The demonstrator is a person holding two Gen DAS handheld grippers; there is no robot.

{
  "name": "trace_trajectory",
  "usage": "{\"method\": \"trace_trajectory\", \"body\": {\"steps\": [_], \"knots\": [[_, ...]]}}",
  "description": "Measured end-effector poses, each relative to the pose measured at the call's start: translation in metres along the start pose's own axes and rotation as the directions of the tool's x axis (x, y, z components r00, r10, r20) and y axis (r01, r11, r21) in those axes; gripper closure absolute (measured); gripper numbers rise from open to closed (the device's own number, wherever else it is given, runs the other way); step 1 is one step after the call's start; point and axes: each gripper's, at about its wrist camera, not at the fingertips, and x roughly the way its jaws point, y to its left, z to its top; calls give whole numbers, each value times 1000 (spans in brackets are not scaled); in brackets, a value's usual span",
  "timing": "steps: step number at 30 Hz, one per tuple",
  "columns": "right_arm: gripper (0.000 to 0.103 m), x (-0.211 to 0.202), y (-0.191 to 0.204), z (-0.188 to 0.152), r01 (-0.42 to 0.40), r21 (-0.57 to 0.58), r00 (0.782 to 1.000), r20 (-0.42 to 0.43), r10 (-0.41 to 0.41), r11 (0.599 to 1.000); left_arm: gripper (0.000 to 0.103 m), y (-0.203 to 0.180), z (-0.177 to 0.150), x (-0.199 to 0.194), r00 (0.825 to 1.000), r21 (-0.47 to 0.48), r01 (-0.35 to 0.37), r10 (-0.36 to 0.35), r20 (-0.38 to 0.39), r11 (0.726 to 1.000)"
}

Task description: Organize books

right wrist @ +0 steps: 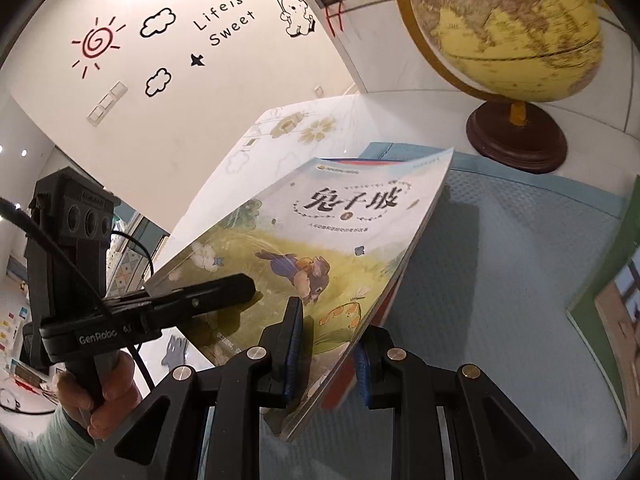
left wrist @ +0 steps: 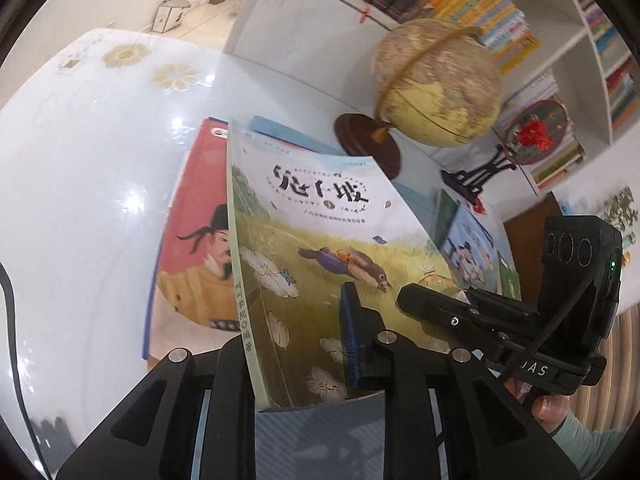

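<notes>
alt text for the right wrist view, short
A picture book with a rabbit on its cover is held tilted in the right tool, whose pads clamp its lower edge. The left tool reaches onto the cover from the left, and a yellow globe stands behind on the white table.

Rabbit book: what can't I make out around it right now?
- Left hand-held gripper: one finger hidden behind the rabbit book, left wrist view; grip unclear.
- Red book: cover mostly hidden by the rabbit book, left wrist view.
- Shelf books: spines blurred, too small, left wrist view.
</notes>
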Motion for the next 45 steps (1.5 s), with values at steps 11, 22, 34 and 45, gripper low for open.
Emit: {"method": "trace_trajectory", "body": {"steps": [11, 22, 34, 45], "knots": [[81, 25, 7, 1, -14, -11, 999, -52, 13, 1000, 70, 34, -6, 8, 997, -86, -67, 64, -35, 994], [76, 40, -3, -14, -10, 57, 989, -150, 19, 998, 67, 61, -30, -7, 966, -145, -256, 250, -58, 956], [74, -27, -21, -81, 64, 104, 992, -115, -52, 993, 67, 9, -53, -23, 981, -63, -193, 192, -26, 979], [70, -135, -85, -173, 87, 340, 996, -1, -92, 937, 67, -112, -92, -4, 991, 156, -115, 124, -48, 981]]}}
